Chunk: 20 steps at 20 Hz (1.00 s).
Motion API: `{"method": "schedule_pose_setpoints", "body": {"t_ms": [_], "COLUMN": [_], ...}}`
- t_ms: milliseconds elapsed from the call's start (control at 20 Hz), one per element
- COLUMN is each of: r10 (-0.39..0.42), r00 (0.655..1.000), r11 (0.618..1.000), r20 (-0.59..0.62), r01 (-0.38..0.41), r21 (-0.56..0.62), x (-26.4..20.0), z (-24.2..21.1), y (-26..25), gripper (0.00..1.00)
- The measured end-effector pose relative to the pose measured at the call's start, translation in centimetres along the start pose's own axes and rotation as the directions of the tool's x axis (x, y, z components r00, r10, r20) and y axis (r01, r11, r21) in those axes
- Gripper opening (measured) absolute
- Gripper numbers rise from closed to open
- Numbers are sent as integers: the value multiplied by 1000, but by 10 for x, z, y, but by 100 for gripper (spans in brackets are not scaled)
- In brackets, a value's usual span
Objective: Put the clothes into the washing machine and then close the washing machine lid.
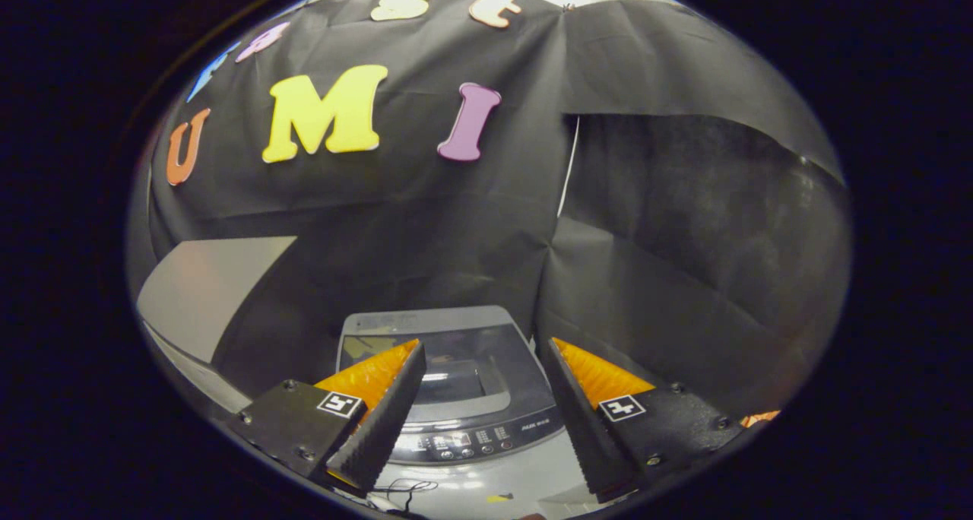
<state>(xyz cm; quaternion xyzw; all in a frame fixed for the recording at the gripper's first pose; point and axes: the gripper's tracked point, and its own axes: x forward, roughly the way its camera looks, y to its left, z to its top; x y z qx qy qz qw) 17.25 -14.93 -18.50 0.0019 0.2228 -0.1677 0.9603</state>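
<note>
Tool [483, 349] spread, holding nothing, washing machine [456, 398] beyond its fingers, lid [448, 368] shut

Ahead of me, creased black cloth [426, 223] forms the booth wall, meeting a second panel [684, 223] at a corner seam. A pale grey panel [205, 292] stands at my left. Grey floor [486, 482] below carries a thin dark cable [407, 491].

Gripper [484, 349] held aloft, jaws spread wide, nothing between them.
</note>
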Motion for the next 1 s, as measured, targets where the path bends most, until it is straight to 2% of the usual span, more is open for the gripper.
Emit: {"method": "schedule_pose_setpoints", "body": {"t_ms": [250, 500, 850, 1000], "r10": [111, 239, 269, 253], "r00": [987, 956, 924, 932], "r11": [993, 970, 961, 960], "r20": [113, 169, 271, 261], "r01": [-107, -227, -278, -275], "r21": [-47, -85, -7, 49], "x": [-42, -86, -166, -202], "z": [27, 17, 19, 5], "y": [-26, -55, -103, -115], "gripper": [98, 100, 100, 100]}}
